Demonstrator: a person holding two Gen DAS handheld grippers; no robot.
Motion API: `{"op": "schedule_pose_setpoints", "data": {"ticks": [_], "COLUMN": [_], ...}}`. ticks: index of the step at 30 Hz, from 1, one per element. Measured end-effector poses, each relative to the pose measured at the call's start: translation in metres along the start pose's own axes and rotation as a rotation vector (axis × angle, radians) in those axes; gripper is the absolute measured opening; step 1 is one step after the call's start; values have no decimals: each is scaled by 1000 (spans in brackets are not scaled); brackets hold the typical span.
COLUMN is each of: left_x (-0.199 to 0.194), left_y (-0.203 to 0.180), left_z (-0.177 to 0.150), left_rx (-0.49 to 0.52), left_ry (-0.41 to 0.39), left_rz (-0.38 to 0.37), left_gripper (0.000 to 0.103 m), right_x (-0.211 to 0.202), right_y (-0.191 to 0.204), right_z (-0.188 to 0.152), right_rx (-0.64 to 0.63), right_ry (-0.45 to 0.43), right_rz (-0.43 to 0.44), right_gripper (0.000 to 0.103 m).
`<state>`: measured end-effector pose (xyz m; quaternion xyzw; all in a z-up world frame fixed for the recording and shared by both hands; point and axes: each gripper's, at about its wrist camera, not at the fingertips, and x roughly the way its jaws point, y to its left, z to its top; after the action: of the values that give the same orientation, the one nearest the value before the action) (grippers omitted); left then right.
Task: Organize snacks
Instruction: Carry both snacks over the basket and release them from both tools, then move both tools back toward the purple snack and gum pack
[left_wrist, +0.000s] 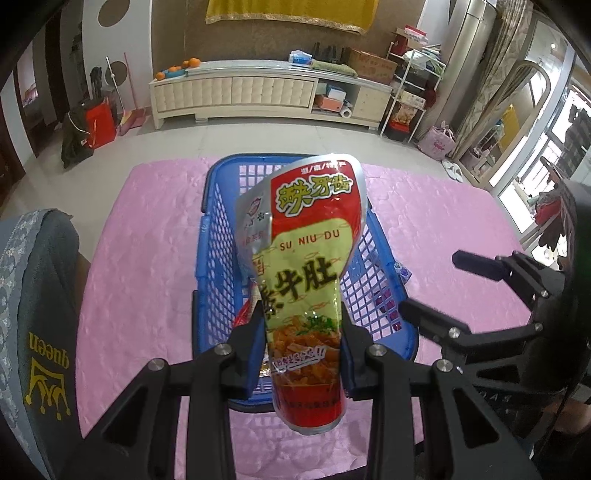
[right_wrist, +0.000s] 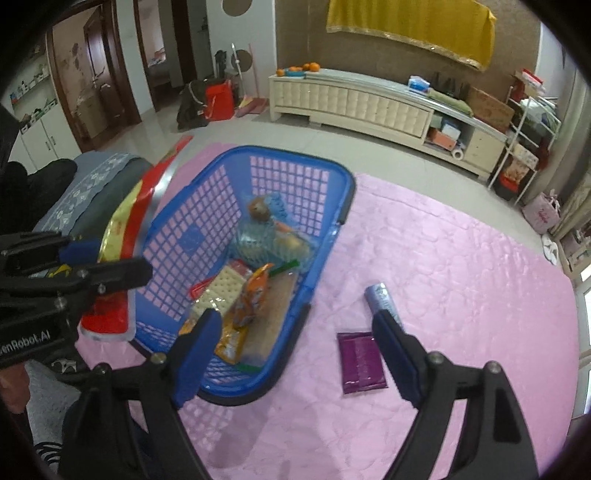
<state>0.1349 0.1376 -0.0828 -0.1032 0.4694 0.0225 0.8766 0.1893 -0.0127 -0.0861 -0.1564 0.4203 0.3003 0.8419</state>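
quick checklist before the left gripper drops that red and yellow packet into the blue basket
1. Left gripper shut on the red and yellow packet: ok.
2. Packet over the blue basket: ok in the left wrist view.
3. Room in the basket among the snacks: ok, far end looks free.
4. Right gripper open and empty: ok.
5. Right gripper clear of the drop path: cannot tell.
6. Purple packet and silver packet on the pink cloth outside the basket: not ok.
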Motion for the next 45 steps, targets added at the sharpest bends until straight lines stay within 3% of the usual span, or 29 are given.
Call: {"op": "schedule_pose_setpoints", "data": {"ticks": [5, 8, 18, 26, 29, 34, 45], "left_x": [12, 22, 55, 73, 70, 52, -15], "left_y": [-8, -10, -40, -40, -39, -46, -78], "left_z": [3, 4, 9, 10, 10, 9, 0], "left_rx": [13, 17, 63, 8, -19, 15, 93], "left_ry": [21, 42, 80, 123, 117, 98, -17], "left_rz": [-18, -36, -54, -59, -66, -53, -66], "left_gripper": [32, 32, 32, 33, 53, 65, 72], "right_x": [5, 5, 14, 16, 13, -2, -63], "right_y": [-11, -15, -39, -56, -57, -60, -62], "right_z": [6, 4, -8, -15, -17, -19, -32], "right_rx": [71, 65, 77, 110, 112, 122, 133], "right_ry": [12, -14, 13, 23, 21, 0, -72], "right_rz": [10, -18, -100, -95, -94, -91, -101], "right_gripper": [86, 87, 87, 87, 87, 87, 86]}}
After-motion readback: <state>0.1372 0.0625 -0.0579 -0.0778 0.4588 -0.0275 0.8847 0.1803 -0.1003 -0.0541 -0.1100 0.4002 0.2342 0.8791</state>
